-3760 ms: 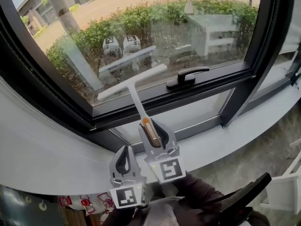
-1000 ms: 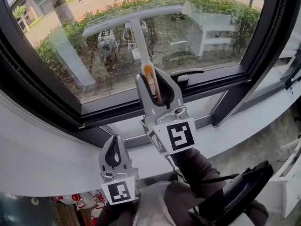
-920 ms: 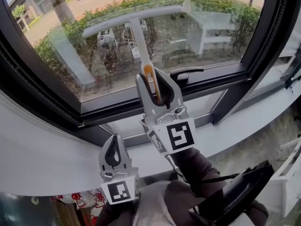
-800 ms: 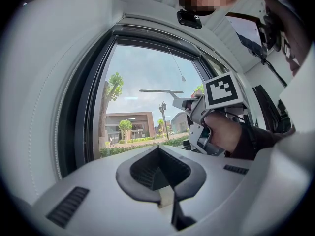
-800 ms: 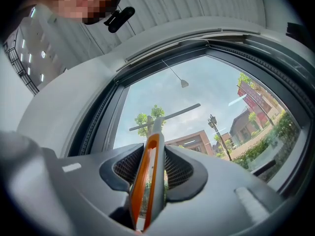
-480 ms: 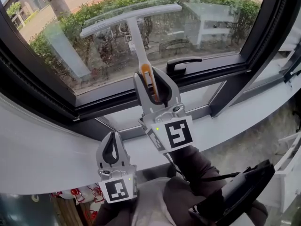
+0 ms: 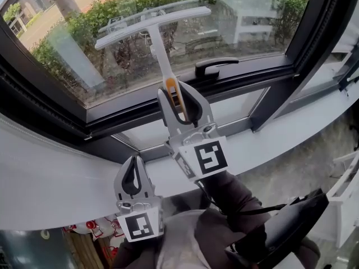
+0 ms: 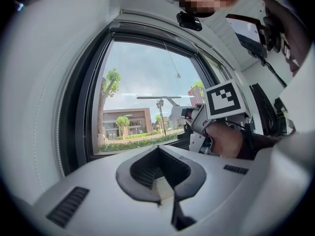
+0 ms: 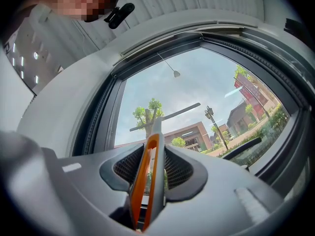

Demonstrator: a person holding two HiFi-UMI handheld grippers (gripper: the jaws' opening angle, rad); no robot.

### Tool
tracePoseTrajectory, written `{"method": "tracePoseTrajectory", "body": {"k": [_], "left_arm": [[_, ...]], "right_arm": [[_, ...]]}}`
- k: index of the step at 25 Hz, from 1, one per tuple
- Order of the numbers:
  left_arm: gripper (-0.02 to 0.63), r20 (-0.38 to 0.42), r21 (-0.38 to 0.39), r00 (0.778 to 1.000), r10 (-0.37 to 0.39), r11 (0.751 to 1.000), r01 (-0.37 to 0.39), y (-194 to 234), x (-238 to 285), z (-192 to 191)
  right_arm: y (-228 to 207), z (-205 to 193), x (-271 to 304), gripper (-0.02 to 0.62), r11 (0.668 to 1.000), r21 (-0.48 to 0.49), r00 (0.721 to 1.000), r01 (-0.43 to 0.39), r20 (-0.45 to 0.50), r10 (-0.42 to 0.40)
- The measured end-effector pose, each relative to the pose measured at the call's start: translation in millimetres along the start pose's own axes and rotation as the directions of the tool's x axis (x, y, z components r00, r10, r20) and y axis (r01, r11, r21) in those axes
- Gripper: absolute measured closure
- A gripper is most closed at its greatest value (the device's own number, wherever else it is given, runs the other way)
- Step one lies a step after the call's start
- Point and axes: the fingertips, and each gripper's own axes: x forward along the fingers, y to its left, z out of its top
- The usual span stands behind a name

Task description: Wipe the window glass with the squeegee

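The squeegee [image 7: 159, 38] is white and T-shaped, with an orange strip on its handle. Its blade [image 7: 151, 21] lies slanted against the window glass [image 7: 247, 15], above and left of the black window handle [image 7: 216, 67]. My right gripper [image 7: 179, 102] is shut on the squeegee handle [image 9: 147, 171], and the blade [image 9: 167, 116] shows ahead against the sky. My left gripper [image 7: 133, 179] hangs low over the white sill [image 7: 50, 184], shut with nothing in it. In the left gripper view its fingertips [image 8: 165, 193] meet, and the right gripper [image 8: 206, 119] shows beyond.
A dark window frame [image 7: 185, 102] runs under the pane, with a vertical post [image 7: 291, 55] at the right. A smaller lower pane [image 7: 235, 108] sits beneath. Black gear [image 7: 280, 234] hangs by the person's sleeve at the bottom right.
Since 3.8 s ago my right gripper lifted the squeegee from near the window handle up the glass. Over the last second the blade has come down closer to the window handle. The left gripper stays low.
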Motion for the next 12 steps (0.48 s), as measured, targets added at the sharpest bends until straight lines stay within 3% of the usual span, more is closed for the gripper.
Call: {"method": "tracePoseTrajectory", "body": {"k": [12], "left_arm": [[0.606,-0.033,0.011,0.999,0.000,1.000,0.000,-5,-13,-11]], "right_arm": [[-2,-24,-18,0.471,0.999,0.036,0.999,0.016,-0.042,-0.015]]}}
